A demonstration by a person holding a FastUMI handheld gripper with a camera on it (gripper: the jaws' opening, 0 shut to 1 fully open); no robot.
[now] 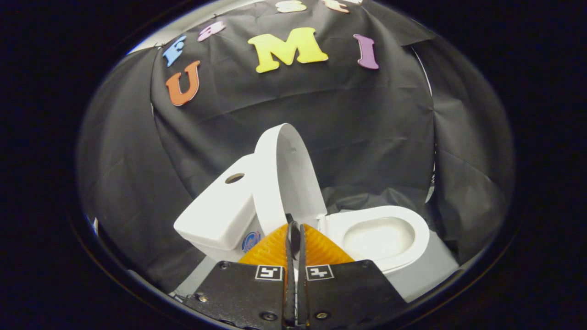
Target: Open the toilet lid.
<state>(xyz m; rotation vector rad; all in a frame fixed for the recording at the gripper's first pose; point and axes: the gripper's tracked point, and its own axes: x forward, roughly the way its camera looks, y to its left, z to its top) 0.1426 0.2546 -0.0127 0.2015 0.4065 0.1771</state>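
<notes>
White toilet sits just beyond the fingers, tipped in the fisheye view. Tank at about 10 o'clock from the fingertips, with a round hole in its top; its lower end is cut off by the finger bodies, and a small round sticker low on the tank front is partly covered, too small to make out. Toilet lid is already up, standing near upright at 12 o'clock from the fingertips, leaning back against the tank; its hinge end is hidden behind the fingers. Gripper fingers are closed together, only a thin slit between them, nothing held; tips sit low in front of the lid's base, contact with it cannot be told. Square markers on the finger bodies. Seat and bowl at about 3 o'clock, open and uncovered; near rim is cut off by the right finger body. Toilet stands on a pale base, seen only at the right corner. Black cloth wall wraps close behind and on both sides; open room above the bowl and right of the lid.
</notes>
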